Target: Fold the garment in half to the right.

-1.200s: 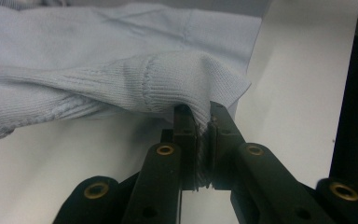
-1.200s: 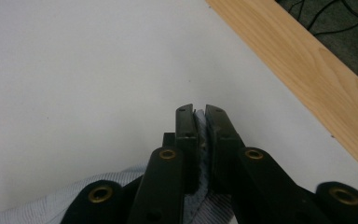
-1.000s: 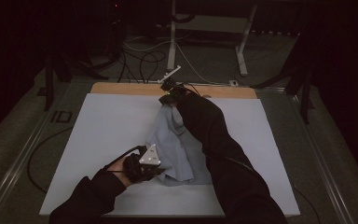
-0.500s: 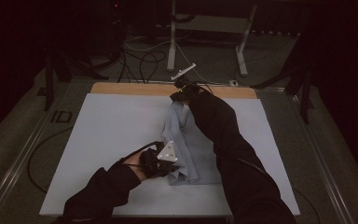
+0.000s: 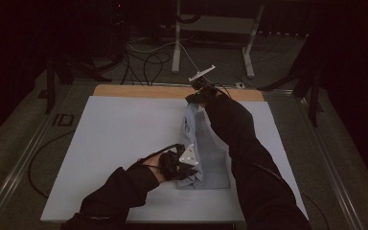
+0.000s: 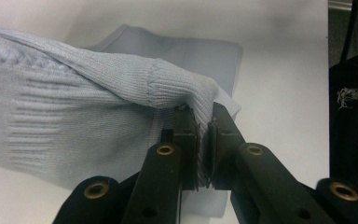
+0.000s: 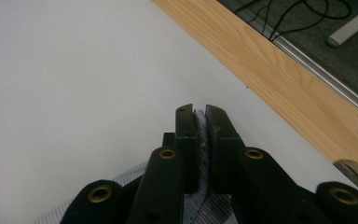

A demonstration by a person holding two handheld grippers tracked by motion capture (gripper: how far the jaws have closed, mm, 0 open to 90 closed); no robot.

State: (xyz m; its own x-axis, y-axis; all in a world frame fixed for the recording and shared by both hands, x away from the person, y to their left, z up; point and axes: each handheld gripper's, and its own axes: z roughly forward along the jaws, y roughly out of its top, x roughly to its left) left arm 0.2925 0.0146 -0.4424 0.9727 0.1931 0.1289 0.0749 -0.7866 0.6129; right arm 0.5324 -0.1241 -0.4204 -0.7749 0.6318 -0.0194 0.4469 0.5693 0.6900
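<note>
A pale blue knit garment (image 5: 206,148) lies stretched lengthwise on the white table sheet (image 5: 124,139), right of the middle. My left gripper (image 5: 191,165) holds its near end, jaws shut on a ribbed cuff (image 6: 186,91). My right gripper (image 5: 197,98) holds the far end near the table's back edge. In the right gripper view my right gripper (image 7: 201,112) is shut on a thin edge of the garment (image 7: 203,140), above the white sheet (image 7: 74,93).
A wooden strip (image 5: 143,90) runs along the table's far edge, also in the right gripper view as a wooden strip (image 7: 279,70). Behind the table stand a metal stand (image 5: 177,43) and floor cables (image 5: 143,62). Dark sleeves (image 5: 249,158) cross the near right of the table.
My right gripper has carried the garment's far end further back toward the wooden edge, drawing the cloth out long. My left gripper has shifted right and slightly nearer with its end.
</note>
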